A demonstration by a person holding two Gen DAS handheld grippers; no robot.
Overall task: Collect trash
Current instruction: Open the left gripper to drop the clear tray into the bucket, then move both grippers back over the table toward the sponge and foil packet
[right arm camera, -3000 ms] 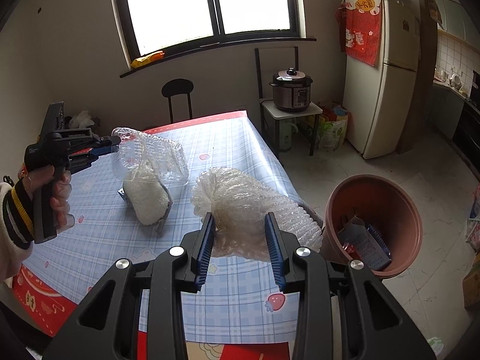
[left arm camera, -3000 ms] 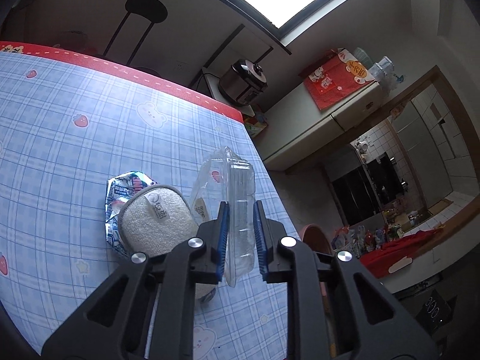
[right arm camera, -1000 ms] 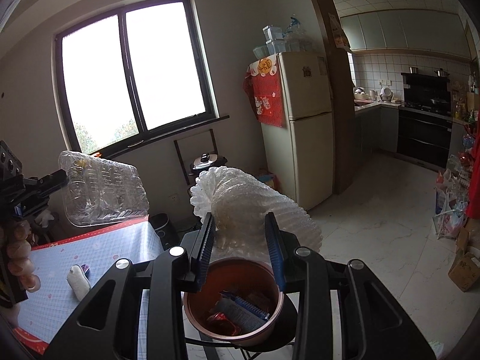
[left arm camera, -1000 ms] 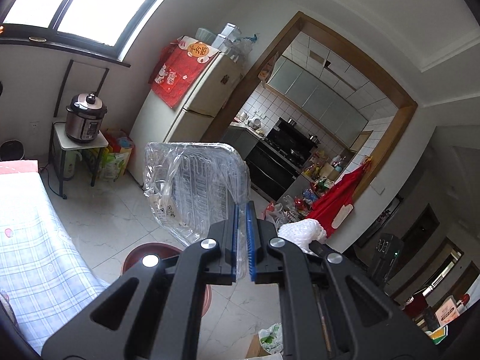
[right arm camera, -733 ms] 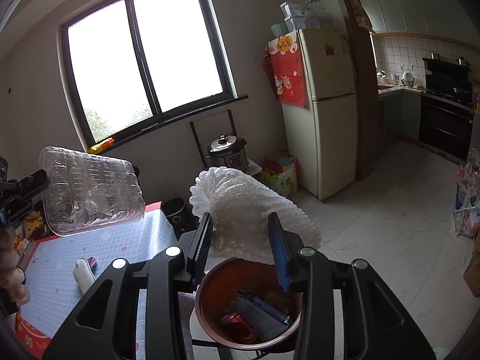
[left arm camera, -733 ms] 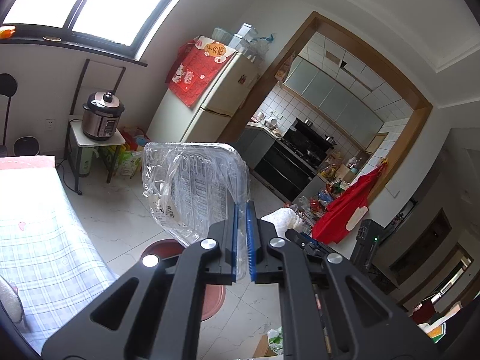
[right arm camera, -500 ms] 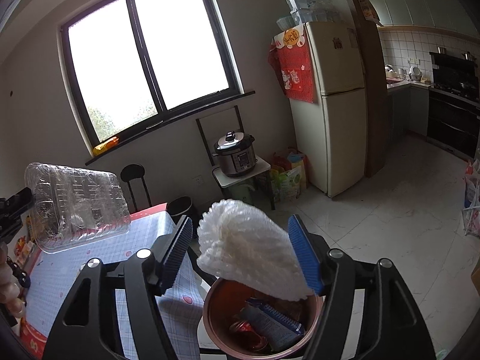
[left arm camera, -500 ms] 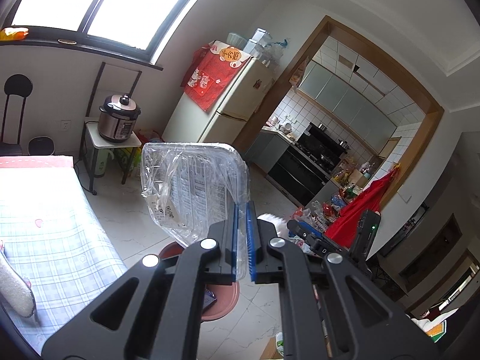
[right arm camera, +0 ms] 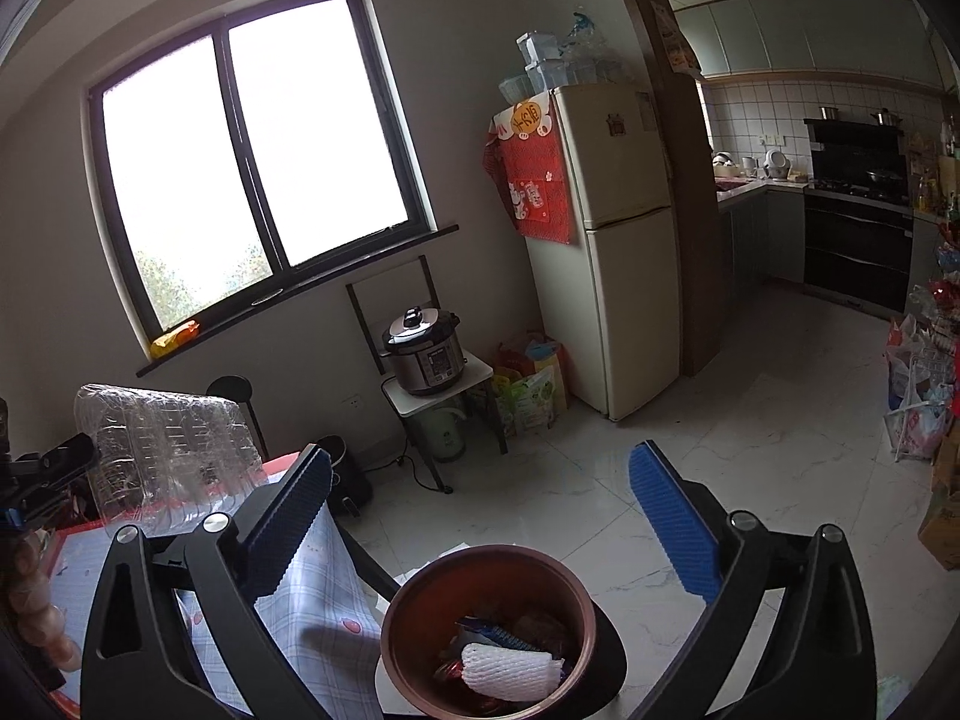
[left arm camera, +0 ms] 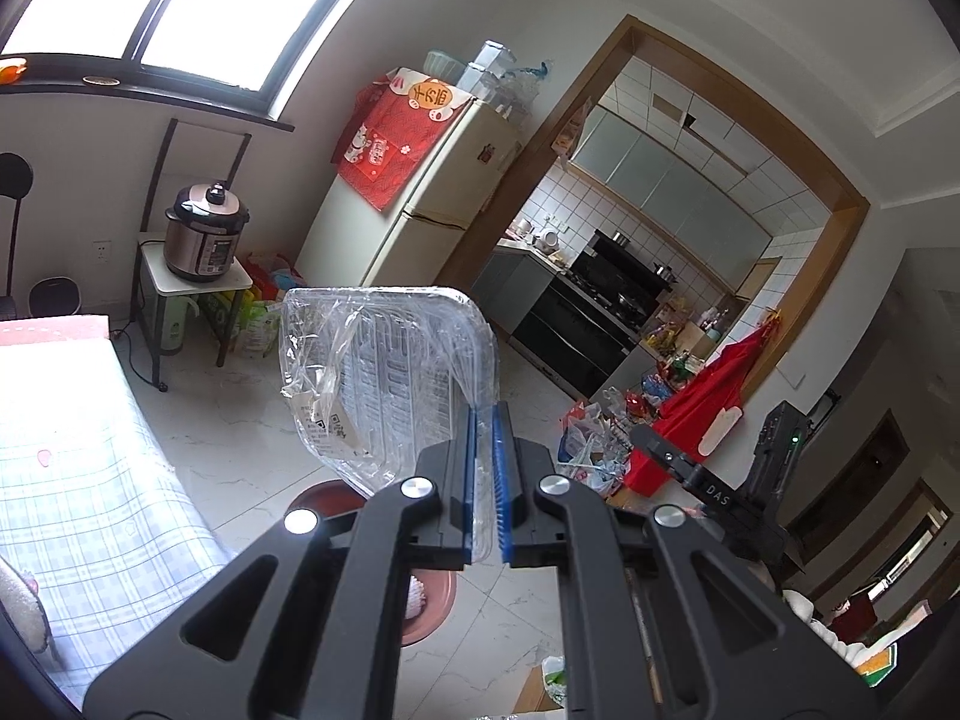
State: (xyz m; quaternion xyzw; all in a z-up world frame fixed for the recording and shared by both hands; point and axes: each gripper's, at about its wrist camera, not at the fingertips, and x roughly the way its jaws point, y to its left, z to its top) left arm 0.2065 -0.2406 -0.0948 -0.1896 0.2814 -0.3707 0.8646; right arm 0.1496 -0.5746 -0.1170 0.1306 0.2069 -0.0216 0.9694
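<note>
My left gripper [left arm camera: 485, 468] is shut on a clear plastic clamshell box [left arm camera: 384, 378] and holds it in the air beyond the table's edge. The box also shows in the right wrist view [right arm camera: 162, 456] at the left. My right gripper [right arm camera: 480, 510] is wide open and empty above the brown trash bin [right arm camera: 486, 576]. The white foam net [right arm camera: 510, 669] lies inside the bin on other wrappers. The bin's rim shows in the left wrist view [left arm camera: 318, 495] below the box.
The blue checked table [left arm camera: 78, 468] is at the left, with a white sponge-like object [left arm camera: 18, 606] at its edge. A pressure cooker [right arm camera: 426, 354] on a small stand, a fridge [right arm camera: 612, 252] and floor bags stand behind.
My right gripper opened and the white foam net dropped into the bin. My left gripper carried the clear box from over the table toward the bin.
</note>
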